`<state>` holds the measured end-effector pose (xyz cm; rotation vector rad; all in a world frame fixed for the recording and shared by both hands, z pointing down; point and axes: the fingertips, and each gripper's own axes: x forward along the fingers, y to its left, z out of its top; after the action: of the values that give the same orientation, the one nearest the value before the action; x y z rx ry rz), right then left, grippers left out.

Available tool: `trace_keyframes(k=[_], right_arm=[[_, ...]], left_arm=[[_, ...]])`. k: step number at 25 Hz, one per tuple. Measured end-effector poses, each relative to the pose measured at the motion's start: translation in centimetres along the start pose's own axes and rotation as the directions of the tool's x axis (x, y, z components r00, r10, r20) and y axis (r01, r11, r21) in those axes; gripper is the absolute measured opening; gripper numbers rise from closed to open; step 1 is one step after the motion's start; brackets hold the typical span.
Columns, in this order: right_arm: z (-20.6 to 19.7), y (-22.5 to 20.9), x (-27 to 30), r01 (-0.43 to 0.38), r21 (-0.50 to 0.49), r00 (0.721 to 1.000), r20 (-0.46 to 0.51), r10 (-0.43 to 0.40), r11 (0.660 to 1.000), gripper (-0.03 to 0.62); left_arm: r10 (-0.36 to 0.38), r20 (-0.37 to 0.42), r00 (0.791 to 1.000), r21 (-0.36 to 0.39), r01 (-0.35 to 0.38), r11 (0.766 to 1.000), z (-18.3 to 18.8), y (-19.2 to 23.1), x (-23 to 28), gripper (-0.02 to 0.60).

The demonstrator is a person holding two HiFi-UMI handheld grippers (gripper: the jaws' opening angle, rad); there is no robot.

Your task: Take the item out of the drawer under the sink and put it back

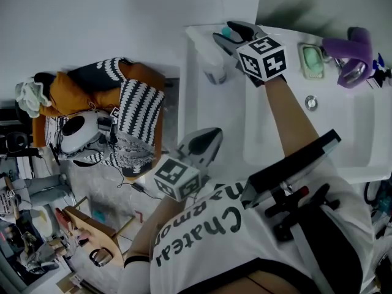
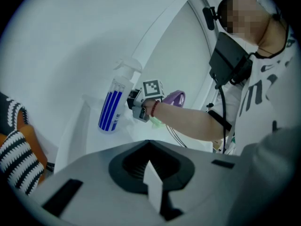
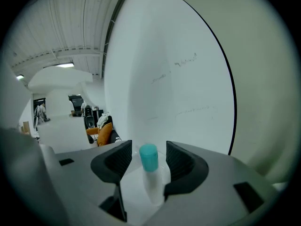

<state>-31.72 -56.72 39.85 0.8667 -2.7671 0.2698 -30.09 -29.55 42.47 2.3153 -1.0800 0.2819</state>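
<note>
A small white bottle with a teal cap (image 3: 153, 185) stands upright between the jaws of my right gripper (image 3: 148, 150). The jaws are open, with a gap on each side of the cap. In the head view this gripper (image 1: 230, 34) reaches over the back left corner of the white sink (image 1: 343, 158), and only a bit of the teal cap (image 1: 226, 32) shows. My left gripper (image 1: 205, 141) hangs lower, in front of the sink's left side, shut and holding nothing (image 2: 149, 149). No drawer is in view.
A spray bottle with blue stripes (image 2: 112, 108) stands on the sink's left rim beside the right gripper. A green soap dish (image 1: 312, 60) and a purple hair dryer (image 1: 346, 54) sit at the back. A seat with striped and orange cushions (image 1: 122, 109) stands left.
</note>
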Motion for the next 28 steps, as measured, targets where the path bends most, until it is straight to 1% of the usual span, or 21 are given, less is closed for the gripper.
trace_keyframes(k=[3,6,8,9,11,12,13,18,21,23,25,28], right_arm=[[1.4,0.8,-0.4,-0.022,-0.012,0.998,0.059,0.023,1.0,0.224],[2.8,0.6,-1.2,-0.009,-0.016,0.993,0.114,0.01,1.0,0.224],[4.0,0.1,-3.0,0.004,-0.014,0.989,0.148,-0.002,1.0,0.221],[4.7,-0.2,-4.3,0.016,-0.018,0.986,0.165,-0.012,1.0,0.207],[6.0,-0.8,-6.9,0.054,-0.042,0.979,0.197,-0.045,0.998,0.11],[6.7,-0.9,-8.1,0.072,-0.054,0.975,0.212,-0.059,0.996,0.081],[7.2,-0.9,-9.1,0.084,-0.063,0.972,0.225,-0.068,0.995,0.075],[9.2,-0.5,-13.7,0.101,-0.104,0.965,0.251,-0.072,0.989,0.028],[10.1,0.1,-17.4,0.109,-0.118,0.967,0.242,-0.078,0.987,0.012],[10.2,1.3,-20.2,0.074,-0.118,0.969,0.243,-0.043,0.99,0.011],[9.3,3.0,-22.8,0.031,-0.122,0.973,0.232,-0.002,0.992,0.011],[6.5,5.1,-26.1,0.008,-0.118,0.981,0.195,0.015,0.993,0.011]], left_arm=[[-0.005,-0.003,1.0,0.011,0.005,1.0,-0.1,0.3,0.1,0.009],[-0.011,-0.002,1.0,0.031,0.011,0.999,0.1,0.2,0.4,0.009],[-0.015,0.002,1.0,0.042,0.015,0.999,0.5,-1.0,0.8,0.009],[-0.017,0.005,1.0,0.051,0.017,0.999,0.8,-1.9,0.9,0.009],[-0.022,0.01,1.0,0.061,0.021,0.998,1.2,-3.6,1.2,0.009],[-0.025,0.015,1.0,0.06,0.024,0.998,1.4,-4.3,1.3,0.009],[-0.027,0.023,0.999,0.056,0.026,0.998,1.6,-4.9,1.3,0.009],[-0.049,0.097,0.994,0.011,0.049,0.999,3.3,-7.3,2.3,0.009],[-0.055,0.154,0.987,0.03,0.051,0.998,4.4,-9.4,3.6,0.009],[-0.031,0.211,0.977,0.051,0.02,0.998,5.1,-10.7,4.4,0.009],[0.0,0.259,0.966,0.051,-0.013,0.999,5.4,-12.1,4.8,0.009],[-0.011,0.303,0.953,0.035,0.001,0.999,5.3,-14.7,5.2,0.009]])
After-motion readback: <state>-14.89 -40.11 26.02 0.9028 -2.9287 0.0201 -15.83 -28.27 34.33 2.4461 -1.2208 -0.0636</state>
